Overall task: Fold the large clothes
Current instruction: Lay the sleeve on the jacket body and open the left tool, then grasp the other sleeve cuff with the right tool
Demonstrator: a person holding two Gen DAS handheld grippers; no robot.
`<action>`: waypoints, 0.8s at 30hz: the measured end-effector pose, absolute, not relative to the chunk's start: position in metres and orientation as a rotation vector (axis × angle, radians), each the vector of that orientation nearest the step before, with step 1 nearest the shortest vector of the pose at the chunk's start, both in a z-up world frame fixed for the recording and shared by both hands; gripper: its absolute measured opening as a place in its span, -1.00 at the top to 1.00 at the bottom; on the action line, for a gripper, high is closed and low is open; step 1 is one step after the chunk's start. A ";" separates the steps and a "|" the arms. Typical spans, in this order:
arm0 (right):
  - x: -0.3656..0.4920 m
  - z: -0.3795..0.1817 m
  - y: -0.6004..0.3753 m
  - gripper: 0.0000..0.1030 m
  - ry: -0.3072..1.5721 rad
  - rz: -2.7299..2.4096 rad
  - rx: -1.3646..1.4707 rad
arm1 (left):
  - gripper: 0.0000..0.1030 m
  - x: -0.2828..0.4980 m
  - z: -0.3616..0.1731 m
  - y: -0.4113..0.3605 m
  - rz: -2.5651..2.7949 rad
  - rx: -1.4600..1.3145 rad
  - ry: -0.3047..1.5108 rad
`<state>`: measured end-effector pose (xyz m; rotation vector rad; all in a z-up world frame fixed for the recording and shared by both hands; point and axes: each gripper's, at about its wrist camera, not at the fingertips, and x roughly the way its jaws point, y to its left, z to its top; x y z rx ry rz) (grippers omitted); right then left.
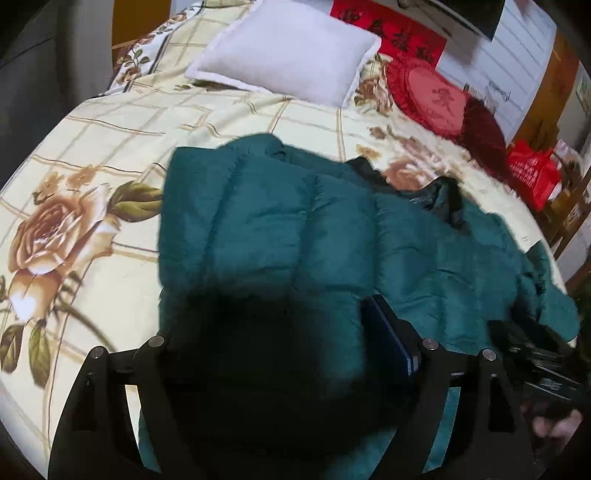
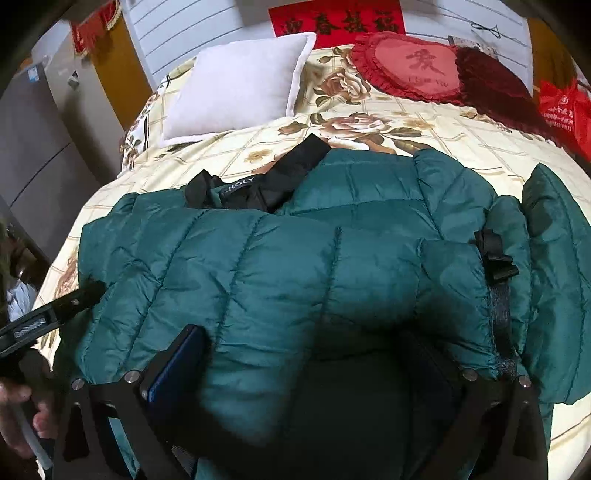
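On the bed [image 2: 424, 122] the jacket [image 2: 295, 266] lay across the near half. Behind it I saw a pillow [image 2: 236, 85] at the left and a heart cushion [image 2: 410, 64] at the right, a banner [image 2: 336, 20] hanging behind both.

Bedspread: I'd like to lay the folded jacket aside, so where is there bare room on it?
Bare floral bedspread lies left of the green jacket, below the white pillow, and in a narrower strip between jacket and red heart cushion. The near edge is crowded by jacket and both grippers.
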<state>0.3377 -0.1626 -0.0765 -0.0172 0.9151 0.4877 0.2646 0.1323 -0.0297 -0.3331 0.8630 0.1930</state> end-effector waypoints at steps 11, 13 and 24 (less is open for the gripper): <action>0.301 0.019 -0.259 -0.99 0.792 0.296 -0.041 | -0.58 0.118 -0.001 0.085 0.153 -0.300 0.734; 0.301 0.025 -0.306 -0.99 0.783 0.213 -0.066 | -0.58 0.099 -0.005 0.072 0.147 -0.288 0.723; 0.333 -0.008 -0.625 -0.94 0.857 -0.172 0.314 | -0.58 0.092 -0.012 0.042 0.226 -0.134 0.679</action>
